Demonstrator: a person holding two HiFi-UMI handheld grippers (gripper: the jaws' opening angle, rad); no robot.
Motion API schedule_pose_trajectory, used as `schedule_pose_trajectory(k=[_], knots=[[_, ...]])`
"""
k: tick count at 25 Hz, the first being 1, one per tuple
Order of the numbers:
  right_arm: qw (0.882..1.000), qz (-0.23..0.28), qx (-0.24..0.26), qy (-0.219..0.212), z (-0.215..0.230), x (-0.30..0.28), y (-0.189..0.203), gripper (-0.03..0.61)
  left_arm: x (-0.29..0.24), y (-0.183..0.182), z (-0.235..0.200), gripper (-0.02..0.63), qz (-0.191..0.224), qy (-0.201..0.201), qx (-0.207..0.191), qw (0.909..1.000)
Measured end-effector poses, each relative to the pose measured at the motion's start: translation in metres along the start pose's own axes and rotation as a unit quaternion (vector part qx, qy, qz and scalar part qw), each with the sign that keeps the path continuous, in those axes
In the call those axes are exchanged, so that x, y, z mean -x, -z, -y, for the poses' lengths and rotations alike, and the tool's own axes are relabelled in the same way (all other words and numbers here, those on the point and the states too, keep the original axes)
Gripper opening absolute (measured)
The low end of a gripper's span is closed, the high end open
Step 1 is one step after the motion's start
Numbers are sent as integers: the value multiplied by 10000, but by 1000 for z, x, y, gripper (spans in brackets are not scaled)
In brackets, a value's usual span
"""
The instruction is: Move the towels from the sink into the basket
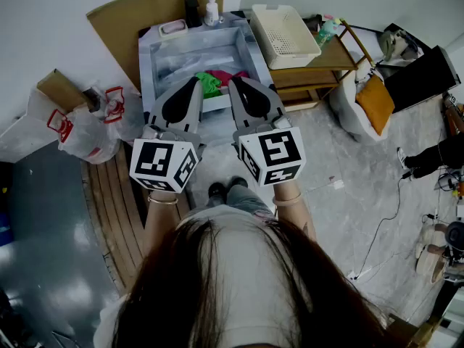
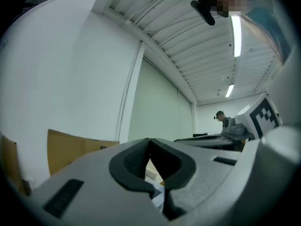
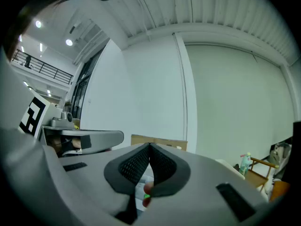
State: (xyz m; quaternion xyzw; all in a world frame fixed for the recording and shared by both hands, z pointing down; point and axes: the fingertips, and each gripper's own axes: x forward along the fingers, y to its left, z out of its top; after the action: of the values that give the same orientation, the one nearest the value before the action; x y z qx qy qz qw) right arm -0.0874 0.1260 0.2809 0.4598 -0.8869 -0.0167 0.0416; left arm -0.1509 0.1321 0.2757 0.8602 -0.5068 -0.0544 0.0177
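Note:
In the head view a steel sink [image 1: 163,56] stands ahead of me with a green towel [image 1: 211,84] and a pink-red towel [image 1: 226,75] bunched at its near end. An empty cream basket [image 1: 270,9] sits to the sink's right on a wooden shelf. My left gripper [image 1: 194,82] and right gripper [image 1: 236,82] are held level side by side, tips over the sink's near edge on either side of the towels. Both are shut with nothing held, jaws meeting at the tips in the left gripper [image 2: 149,141] and right gripper [image 3: 150,146] views. A sliver of red towel [image 3: 147,188] shows below the right jaws.
A soap bottle [image 1: 211,9] stands on the sink's back rim, with cardboard [image 1: 138,13] behind. White plastic bags [image 1: 87,133] lie left of the sink. An orange cushion [image 1: 377,101] and cables lie on the floor to the right. A person [image 2: 220,117] stands far off.

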Motion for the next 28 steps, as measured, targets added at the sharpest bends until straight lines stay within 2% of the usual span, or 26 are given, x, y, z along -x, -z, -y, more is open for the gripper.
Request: schedule_pose_trajectory(k=[14,22,28], knots=[[9994,-184,-252,130,37,-23,27,21,-30,17,-10,6,-52,-9,-20,10000],[9984,-423,-384,1,77,-53,50,21,-72,30,-28,6,-160,-178,25,9997],[9968,-692,-288,-290,94,-86,65,21,-104,41,-44,6,-237,-310,46,9992]])
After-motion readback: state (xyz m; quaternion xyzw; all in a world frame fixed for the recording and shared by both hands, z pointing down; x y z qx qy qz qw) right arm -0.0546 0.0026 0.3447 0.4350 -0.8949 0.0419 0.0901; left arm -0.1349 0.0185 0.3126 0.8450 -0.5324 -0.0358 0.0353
